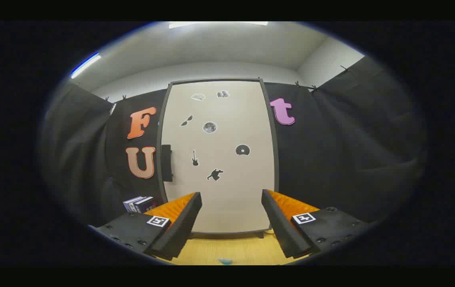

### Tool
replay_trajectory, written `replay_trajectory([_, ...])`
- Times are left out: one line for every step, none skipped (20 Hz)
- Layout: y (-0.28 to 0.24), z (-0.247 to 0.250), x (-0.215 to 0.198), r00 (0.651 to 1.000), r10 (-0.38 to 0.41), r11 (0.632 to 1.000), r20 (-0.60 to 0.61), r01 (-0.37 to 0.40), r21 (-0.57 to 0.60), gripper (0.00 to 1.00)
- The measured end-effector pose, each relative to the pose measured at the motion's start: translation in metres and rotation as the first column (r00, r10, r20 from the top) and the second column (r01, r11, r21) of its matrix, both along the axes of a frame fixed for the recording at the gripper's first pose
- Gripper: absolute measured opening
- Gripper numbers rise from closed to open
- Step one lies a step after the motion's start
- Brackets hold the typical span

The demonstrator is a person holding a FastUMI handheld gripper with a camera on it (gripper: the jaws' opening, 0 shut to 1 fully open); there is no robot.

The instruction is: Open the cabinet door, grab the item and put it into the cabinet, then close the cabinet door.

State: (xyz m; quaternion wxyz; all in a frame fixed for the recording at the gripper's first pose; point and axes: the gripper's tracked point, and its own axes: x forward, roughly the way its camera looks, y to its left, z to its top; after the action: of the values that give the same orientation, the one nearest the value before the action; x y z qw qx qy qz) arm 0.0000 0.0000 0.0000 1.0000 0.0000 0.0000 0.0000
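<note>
Gripper view: looks forward along the two fingers toward a closed cabinet.
Fingers (pixel 231 223): spread wide apart, holding nothing; each carries a small square black-and-white marker on its upper side.
Yellow wooden bench (pixel 227 249): shows between and below the fingers, running up to the foot of the cabinet.
Small pale blue item (pixel 225 261): lies on the bench between the fingers, at their near end; too little of it shows to tell its shape.
Tall cream cabinet door with dark grey frame (pixel 227 199): stands upright just beyond the fingertips, shut, seen straight on between them.
Black rectangular handle (pixel 166 162): sits on the door's left edge, about mid-height.
Small black and grey stickers (pixel 209 127): scattered over the upper half of the door, among them a guitar shape, sunglasses and a disc.
Dark blue and white books (pixel 139 203): stand tilted to the left of the cabinet, beside the left finger.
Black cloth wall (pixel 331 159): hangs behind and on both sides of the cabinet.
White ceiling (pixel 227 44): above the cloth, with a light strip.
</note>
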Motion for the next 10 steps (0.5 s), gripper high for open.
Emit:
replay_trajectory([0.0009, -0.0004, -0.0004, 1.000, 0.000, 1.000, -0.001, 0.000, 0.002, 0.97])
replay_trajectory([0.0018, -0.0005, -0.0014, 1.000, 0.002, 1.000, -0.003, -0.002, 0.003, 0.97])
replay_trajectory([0.0029, -0.0001, -0.0020, 1.000, 0.002, 1.000, -0.001, -0.002, 0.003, 0.97])
replay_trajectory([0.0038, 0.0006, -0.0029, 1.000, 0.002, 1.000, 0.000, -0.002, 0.003, 0.97])
replay_trajectory([0.0043, 0.0006, -0.0033, 1.000, 0.000, 1.000, 0.001, 0.000, 0.001, 0.97])
replay_trajectory([0.0037, 0.0006, -0.0033, 1.000, -0.004, 1.000, 0.001, 0.004, -0.002, 0.97])
replay_trajectory([0.0033, 0.0006, -0.0027, 1.000, -0.008, 1.000, 0.001, 0.008, -0.004, 0.97])
replay_trajectory([0.0026, 0.0008, -0.0032, 1.000, -0.013, 1.000, 0.001, 0.013, -0.004, 0.97])
replay_trajectory([0.0025, 0.0006, -0.0027, 1.000, -0.015, 1.000, 0.000, 0.015, -0.002, 0.97])
replay_trajectory([0.0026, 0.0007, -0.0042, 1.000, -0.017, 1.000, -0.001, 0.017, 0.002, 0.97])
